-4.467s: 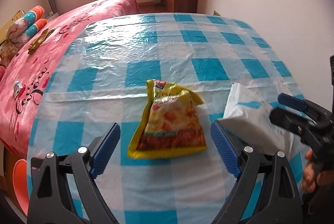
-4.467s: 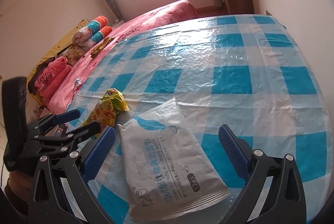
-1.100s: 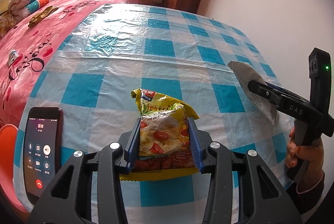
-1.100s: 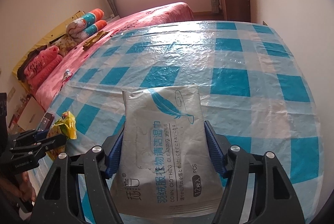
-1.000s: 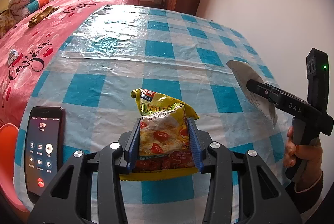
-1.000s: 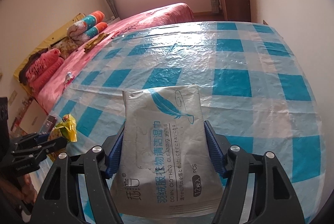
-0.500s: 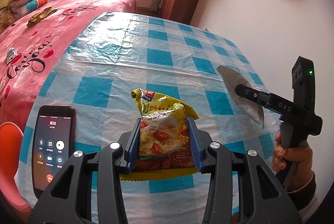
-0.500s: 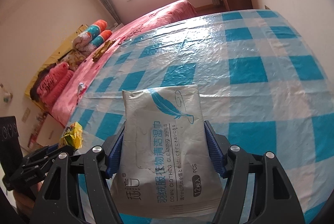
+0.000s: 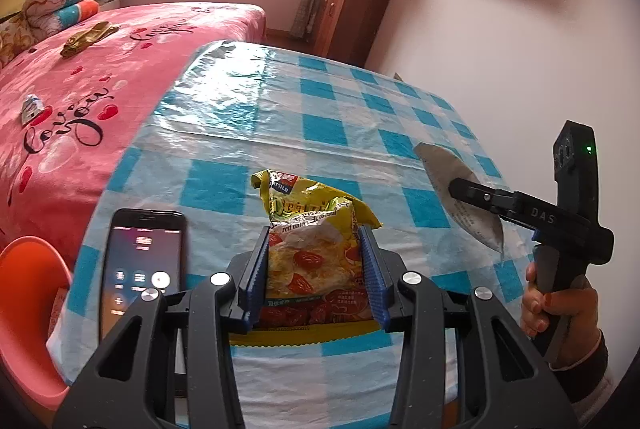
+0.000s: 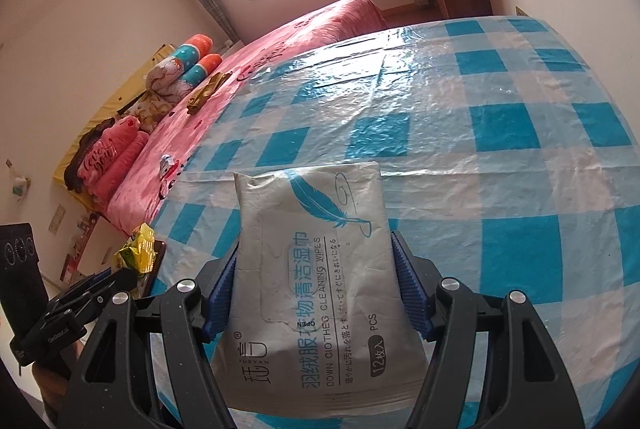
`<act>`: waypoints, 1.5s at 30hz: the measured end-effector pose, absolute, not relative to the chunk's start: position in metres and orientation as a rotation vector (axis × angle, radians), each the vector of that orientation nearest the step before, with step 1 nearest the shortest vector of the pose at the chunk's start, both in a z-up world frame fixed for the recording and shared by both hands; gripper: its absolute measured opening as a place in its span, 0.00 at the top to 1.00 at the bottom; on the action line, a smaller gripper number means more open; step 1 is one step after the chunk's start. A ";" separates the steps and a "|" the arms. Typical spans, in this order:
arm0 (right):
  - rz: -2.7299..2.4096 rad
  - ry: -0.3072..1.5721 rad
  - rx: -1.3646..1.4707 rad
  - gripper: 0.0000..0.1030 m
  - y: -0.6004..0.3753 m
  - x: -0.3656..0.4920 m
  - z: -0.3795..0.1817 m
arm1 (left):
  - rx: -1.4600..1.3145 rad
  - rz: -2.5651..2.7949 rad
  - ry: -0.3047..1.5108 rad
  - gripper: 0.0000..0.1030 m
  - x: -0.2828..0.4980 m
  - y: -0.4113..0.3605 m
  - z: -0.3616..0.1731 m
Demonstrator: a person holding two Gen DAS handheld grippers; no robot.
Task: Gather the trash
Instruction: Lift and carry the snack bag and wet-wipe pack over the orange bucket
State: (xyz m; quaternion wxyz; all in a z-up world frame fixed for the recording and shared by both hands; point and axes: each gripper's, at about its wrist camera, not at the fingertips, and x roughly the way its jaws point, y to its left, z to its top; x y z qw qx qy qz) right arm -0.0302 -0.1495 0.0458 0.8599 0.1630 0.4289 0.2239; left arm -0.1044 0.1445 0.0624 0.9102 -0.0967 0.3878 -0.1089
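Just left of the left gripper (image 9: pixel 314 265) a phone (image 9: pixel 142 265) lies lit on the checked tablecloth (image 9: pixel 320 125), and the gripper itself clamps a yellow snack bag (image 9: pixel 312 249) between its blue pads, the bag's crumpled top sticking out ahead. Over on the right, the right gripper (image 10: pixel 316 277) pinches a white wipes packet (image 10: pixel 316 269) by its sides, above the tablecloth.

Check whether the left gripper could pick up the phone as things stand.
Probably not yet: the left gripper has its jaws shut on the snack bag. The phone lies uncovered beside it on the table.
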 end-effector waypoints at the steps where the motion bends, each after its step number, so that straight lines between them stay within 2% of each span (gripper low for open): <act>1: 0.474 0.899 0.341 0.33 -0.147 -0.030 0.048 | -0.204 -0.219 0.795 0.57 -0.105 0.149 0.063; 24: 0.601 0.936 0.291 0.33 -0.074 -0.038 0.070 | -0.284 -0.118 0.725 0.57 -0.131 0.229 0.077; 45: 0.840 0.949 0.152 0.33 0.046 -0.052 0.106 | -0.351 0.061 0.695 0.57 -0.175 0.313 0.074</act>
